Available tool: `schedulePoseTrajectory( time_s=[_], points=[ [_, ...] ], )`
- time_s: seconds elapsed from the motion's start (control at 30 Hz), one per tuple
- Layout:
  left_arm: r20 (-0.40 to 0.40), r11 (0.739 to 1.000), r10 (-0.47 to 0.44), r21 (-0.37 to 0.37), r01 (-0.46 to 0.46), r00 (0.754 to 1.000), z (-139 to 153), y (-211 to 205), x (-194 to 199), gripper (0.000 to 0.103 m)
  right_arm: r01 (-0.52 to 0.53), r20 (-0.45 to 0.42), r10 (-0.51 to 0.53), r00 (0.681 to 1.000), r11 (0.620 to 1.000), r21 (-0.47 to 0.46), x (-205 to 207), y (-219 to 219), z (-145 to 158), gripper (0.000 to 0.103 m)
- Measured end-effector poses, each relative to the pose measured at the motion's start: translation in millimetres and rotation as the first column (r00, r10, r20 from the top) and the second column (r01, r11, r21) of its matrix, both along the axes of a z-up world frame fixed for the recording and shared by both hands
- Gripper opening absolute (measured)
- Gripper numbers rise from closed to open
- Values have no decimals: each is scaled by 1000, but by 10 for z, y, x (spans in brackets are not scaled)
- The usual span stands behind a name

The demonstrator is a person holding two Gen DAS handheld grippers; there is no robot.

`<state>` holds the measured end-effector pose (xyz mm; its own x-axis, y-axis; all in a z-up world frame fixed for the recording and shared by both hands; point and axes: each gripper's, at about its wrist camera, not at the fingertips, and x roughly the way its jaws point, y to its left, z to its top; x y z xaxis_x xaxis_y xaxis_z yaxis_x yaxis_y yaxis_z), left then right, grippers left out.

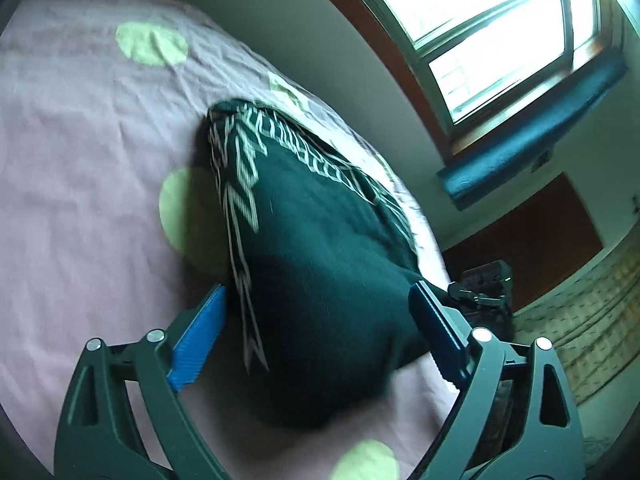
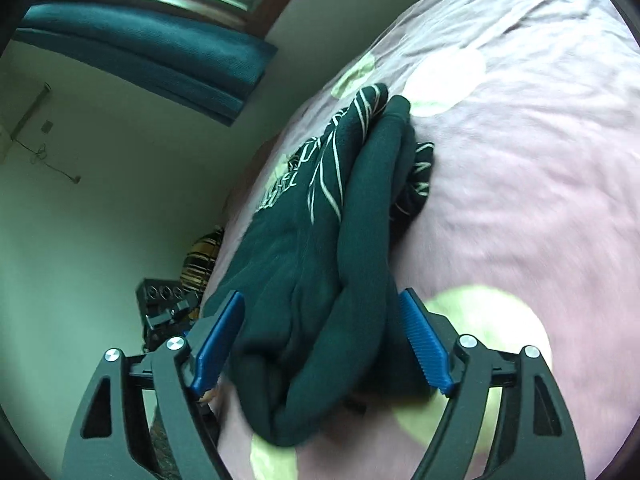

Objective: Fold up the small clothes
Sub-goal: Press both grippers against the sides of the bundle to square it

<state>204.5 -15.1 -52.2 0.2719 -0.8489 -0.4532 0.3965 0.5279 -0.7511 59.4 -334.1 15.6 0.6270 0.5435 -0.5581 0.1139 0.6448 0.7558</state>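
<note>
A dark green garment (image 1: pixel 320 220) with white line patterns lies bunched in folds on a pink bed sheet (image 1: pixel 80 160) with pale green dots. My left gripper (image 1: pixel 316 290) is open. Its blue pads (image 1: pixel 200 336) stand wide on either side of the garment's near end, and the cloth lies loosely between them. In the right wrist view the same garment (image 2: pixel 360 200) runs away from me in long rolled folds across the sheet (image 2: pixel 520 180). My right gripper (image 2: pixel 322 294) is open too, with the garment's thick near end between its blue pads (image 2: pixel 424 344).
The bed's edge runs beside the garment toward a pale wall. A window (image 1: pixel 500 20) with a teal cushion (image 1: pixel 532 128) on its sill is beyond. Black equipment (image 2: pixel 164 304) and a striped cloth (image 2: pixel 204 256) sit on the floor by the bed.
</note>
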Motion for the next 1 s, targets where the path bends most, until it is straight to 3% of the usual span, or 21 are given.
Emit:
schedulePoseTrajectory(
  time_s=[0.2,0.27,0.37,0.4,0.47,0.53,0.63,0.73,0.83,0.93,1.0],
  points=[
    [-12,1000,-4,22,4,1000,-129,-159,-35,96,7,-27,-8,1000,1000,-25,49,54,-136,88],
    [-61,1000,-15,-7,14,998,-268,-210,0,96,5,-56,-9,998,997,-72,52,74,-241,89],
    [-65,1000,-13,-11,12,998,-326,-226,-12,89,-57,-96,44,994,989,-134,84,204,-336,77],
    [-50,1000,-14,4,14,999,-300,-238,-23,85,-60,-110,47,993,991,-124,81,215,-318,63],
    [-30,999,-12,34,13,999,-235,-253,-55,80,-52,-129,44,991,997,-53,48,174,-310,56],
    [-7,997,-9,73,10,1000,-105,-297,-113,76,-56,-123,49,991,997,-55,4,165,-243,50],
    [-12,996,-10,85,11,1000,57,-321,-227,75,-51,-92,51,994,999,6,-124,125,-86,48],
    [-5,991,-43,127,44,999,106,-345,-429,75,-72,-79,73,994,997,9,-285,120,7,48],
    [18,979,-50,198,46,999,-49,-408,-567,76,-70,-121,71,990,998,6,-345,104,-181,48],
    [9,987,-22,161,21,1000,-157,-351,-537,76,-43,-112,51,992,996,80,-318,37,-398,48],
    [16,987,-23,161,20,1000,-158,-351,-538,76,-53,-92,58,994,997,56,-311,84,-381,48]
  ],
)
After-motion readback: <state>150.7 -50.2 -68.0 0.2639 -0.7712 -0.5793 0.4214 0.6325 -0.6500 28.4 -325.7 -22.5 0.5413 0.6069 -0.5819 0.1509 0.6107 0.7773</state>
